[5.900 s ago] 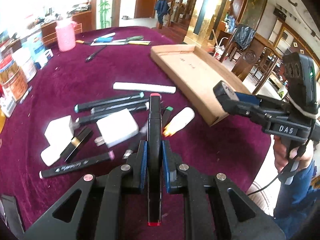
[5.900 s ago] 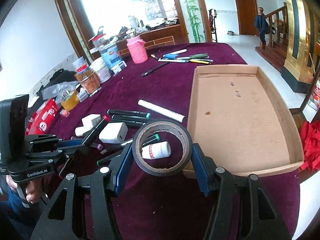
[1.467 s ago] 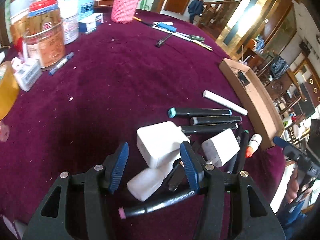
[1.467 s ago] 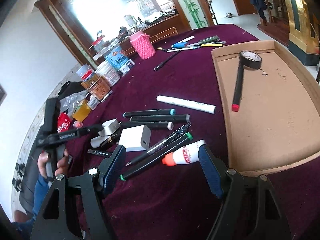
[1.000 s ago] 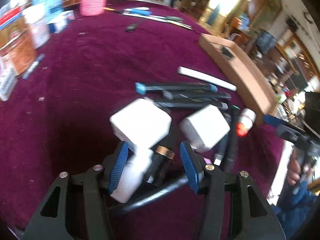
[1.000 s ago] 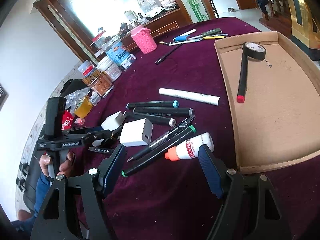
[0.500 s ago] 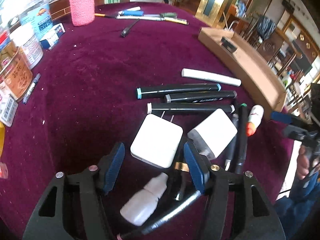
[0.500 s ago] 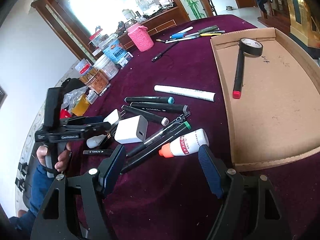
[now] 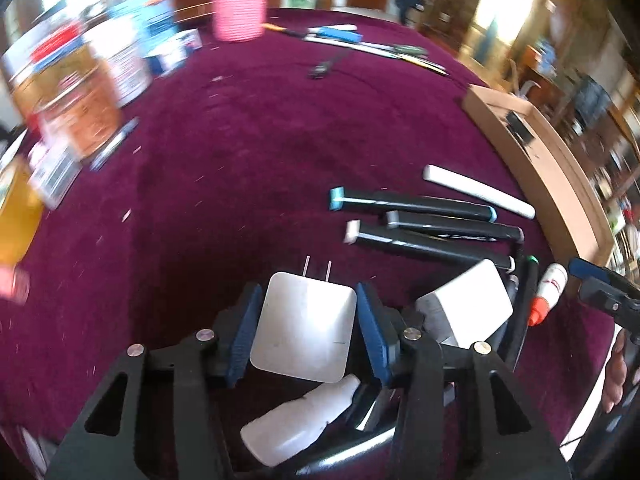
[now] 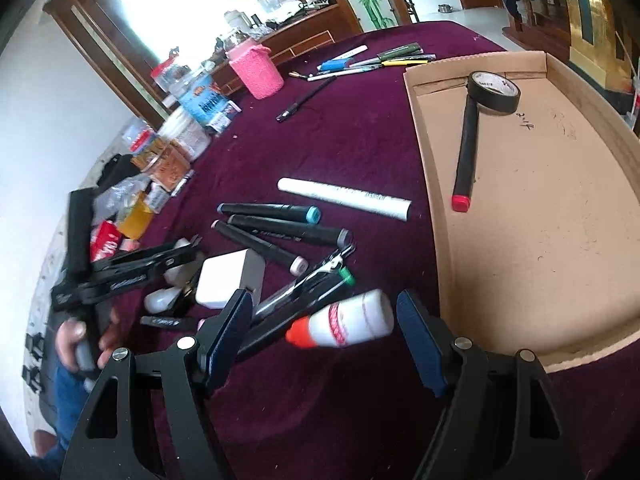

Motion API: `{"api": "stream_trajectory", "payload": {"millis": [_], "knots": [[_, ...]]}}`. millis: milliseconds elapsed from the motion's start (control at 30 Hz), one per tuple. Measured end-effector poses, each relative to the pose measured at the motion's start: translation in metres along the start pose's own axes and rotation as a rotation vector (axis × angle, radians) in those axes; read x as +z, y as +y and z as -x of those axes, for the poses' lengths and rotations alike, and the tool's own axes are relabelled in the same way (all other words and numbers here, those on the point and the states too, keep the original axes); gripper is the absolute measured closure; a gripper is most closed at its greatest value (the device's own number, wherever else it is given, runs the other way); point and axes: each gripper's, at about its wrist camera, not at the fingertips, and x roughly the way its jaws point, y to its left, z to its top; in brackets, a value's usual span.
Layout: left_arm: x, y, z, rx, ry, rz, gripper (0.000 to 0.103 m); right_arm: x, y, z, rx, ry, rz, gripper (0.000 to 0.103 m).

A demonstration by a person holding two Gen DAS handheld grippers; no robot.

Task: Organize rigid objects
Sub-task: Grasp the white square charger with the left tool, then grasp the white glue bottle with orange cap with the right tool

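Two pickups are under way, we judge. Our left gripper (image 9: 306, 332) is closing on the white wall charger (image 9: 305, 326), pads at its sides, contact uncertain through blur. Our right gripper (image 10: 324, 336) stands apart around the glue bottle (image 10: 348, 320); next, close and lift. Beyond lie markers (image 10: 268, 212), the burgundy tablecloth (image 10: 360, 128), the cardboard tray (image 10: 540, 240), a wood-panelled room.

Your hand-held gripper (image 9: 306, 330) is black, with blue finger pads (image 9: 243, 334), silver screws and your blue sleeve (image 10: 60, 396).
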Motion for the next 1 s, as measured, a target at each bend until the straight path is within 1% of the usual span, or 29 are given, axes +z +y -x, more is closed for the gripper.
{"api": "stream_trajectory", "payload": {"millis": [67, 100, 200, 267, 300, 433, 533, 600, 667, 733, 767, 833, 867, 933, 1000], "knots": [[-0.004, 0.005, 0.001, -0.011, -0.011, 0.03, 0.056, 0.006, 0.006, -0.007, -0.016, 0.02, 0.041, 0.033], [-0.005, 0.006, 0.001, -0.017, -0.018, 0.038, 0.056, 0.008, 0.008, -0.01, -0.02, 0.029, 0.043, 0.033], [-0.007, 0.007, 0.0, -0.028, -0.028, 0.046, 0.056, 0.008, 0.02, -0.007, -0.003, 0.026, 0.076, 0.033], [-0.007, 0.007, -0.003, -0.029, -0.023, 0.041, 0.056, 0.008, 0.03, -0.008, -0.033, 0.037, 0.139, 0.033], [-0.007, 0.007, -0.006, -0.028, -0.017, 0.041, 0.056, 0.008, 0.031, -0.01, -0.048, 0.045, 0.148, 0.033], [-0.01, 0.001, -0.007, 0.007, -0.023, 0.005, 0.057, 0.01, 0.033, -0.029, -0.074, 0.119, 0.205, 0.033], [-0.012, 0.0, -0.006, 0.014, -0.028, -0.007, 0.057, 0.005, 0.037, -0.036, -0.088, 0.17, 0.241, 0.033], [-0.012, 0.002, -0.006, 0.004, -0.03, 0.0, 0.057, -0.004, 0.042, -0.034, -0.068, 0.21, 0.285, 0.033], [-0.012, 0.003, -0.005, -0.004, -0.032, 0.001, 0.057, -0.018, 0.048, -0.03, -0.007, 0.273, 0.319, 0.033], [-0.012, 0.003, -0.005, -0.004, -0.032, 0.001, 0.057, -0.033, 0.055, -0.023, 0.014, 0.299, 0.368, 0.034], [-0.012, 0.003, -0.005, -0.002, -0.032, -0.001, 0.057, -0.038, 0.057, -0.021, -0.01, 0.294, 0.391, 0.035], [-0.012, 0.001, -0.006, 0.007, -0.034, -0.007, 0.057, -0.044, 0.058, -0.018, -0.077, 0.267, 0.431, 0.043], [-0.013, 0.001, -0.006, 0.012, -0.036, -0.009, 0.057, -0.045, 0.058, -0.019, -0.082, 0.27, 0.433, 0.05], [-0.013, 0.0, -0.006, 0.02, -0.04, -0.014, 0.057, -0.044, 0.052, -0.023, -0.078, 0.279, 0.388, 0.051], [-0.013, -0.001, -0.006, 0.029, -0.047, -0.016, 0.057, -0.044, 0.048, -0.026, -0.079, 0.269, 0.356, 0.058]]}}
